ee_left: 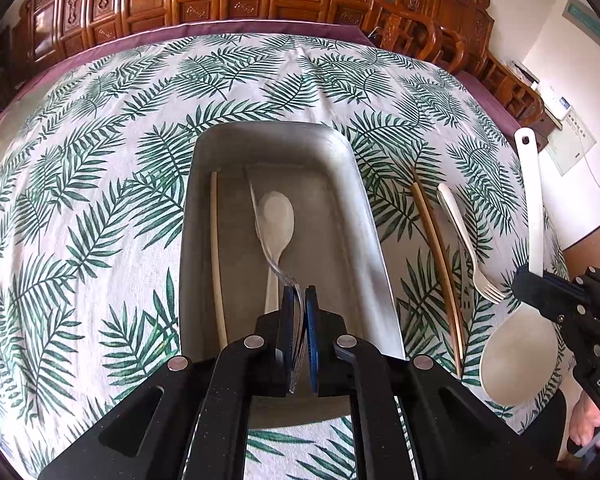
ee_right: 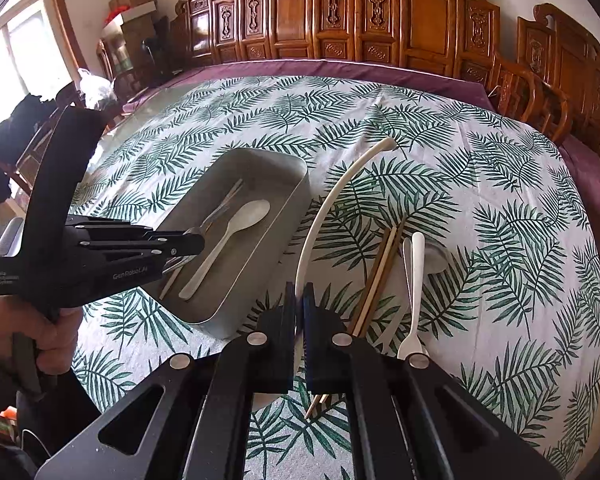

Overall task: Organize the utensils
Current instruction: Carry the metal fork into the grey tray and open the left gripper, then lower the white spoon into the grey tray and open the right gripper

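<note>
Left gripper point(ee_left: 300, 308) is clamped on a clear plastic fork point(ee_left: 274, 256) that I hold over the metal tray point(ee_left: 364, 216), where a white spoon point(ee_left: 276, 216) and chopstick point(ee_left: 216, 256) lie. Right gripper point(ee_right: 299, 300) is clamped on a white rice paddle point(ee_right: 328, 204); chopsticks point(ee_right: 376, 276) rest beside it on the tablecloth point(ee_right: 480, 184).

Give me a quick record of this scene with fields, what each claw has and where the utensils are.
left claw: shut on clear plastic utensil, over the metal tray
right claw: shut on large white spoon, lifted beside the tray
in tray: small spoon, one chopstick
on tablecloth: brown chopsticks, white fork
</note>
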Demonstrator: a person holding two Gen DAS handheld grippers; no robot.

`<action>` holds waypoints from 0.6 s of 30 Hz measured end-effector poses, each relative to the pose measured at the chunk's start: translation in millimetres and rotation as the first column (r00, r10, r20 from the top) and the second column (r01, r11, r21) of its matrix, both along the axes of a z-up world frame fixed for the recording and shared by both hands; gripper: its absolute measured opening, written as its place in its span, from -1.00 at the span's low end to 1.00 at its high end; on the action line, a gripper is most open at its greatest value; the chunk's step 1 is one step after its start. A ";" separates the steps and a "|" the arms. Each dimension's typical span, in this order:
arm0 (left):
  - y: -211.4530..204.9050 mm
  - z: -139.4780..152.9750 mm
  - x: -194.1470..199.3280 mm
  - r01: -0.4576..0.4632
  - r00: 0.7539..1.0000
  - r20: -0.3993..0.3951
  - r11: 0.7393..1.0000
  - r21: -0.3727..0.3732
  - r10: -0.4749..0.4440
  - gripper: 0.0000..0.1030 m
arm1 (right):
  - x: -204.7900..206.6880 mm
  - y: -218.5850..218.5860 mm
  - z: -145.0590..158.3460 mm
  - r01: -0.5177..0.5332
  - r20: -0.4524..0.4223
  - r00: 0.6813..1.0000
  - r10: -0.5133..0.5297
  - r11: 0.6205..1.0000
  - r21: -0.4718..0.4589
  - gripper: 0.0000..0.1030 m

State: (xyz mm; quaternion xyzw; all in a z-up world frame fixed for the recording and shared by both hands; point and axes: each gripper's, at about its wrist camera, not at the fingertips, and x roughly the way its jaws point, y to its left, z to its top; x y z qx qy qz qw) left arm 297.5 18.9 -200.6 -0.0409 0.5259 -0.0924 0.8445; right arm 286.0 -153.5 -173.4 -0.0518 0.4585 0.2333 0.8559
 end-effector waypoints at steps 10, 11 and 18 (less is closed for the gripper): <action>9.3 16.5 -2.5 -0.007 0.999 0.043 1.000 -0.006 0.007 -0.90 | 5.5 13.5 4.7 -0.017 0.005 1.000 0.017 1.000 -0.021 -0.92; 12.2 20.7 -4.5 -0.011 0.999 0.053 1.000 -0.003 0.012 -0.90 | 6.6 17.7 6.4 -0.026 0.007 1.000 0.027 0.999 -0.019 -0.92; 38.9 46.3 -20.7 -0.051 0.992 0.114 0.998 0.026 0.047 -0.90 | 18.1 54.4 12.5 -0.100 0.022 0.995 0.100 0.995 -0.016 -0.92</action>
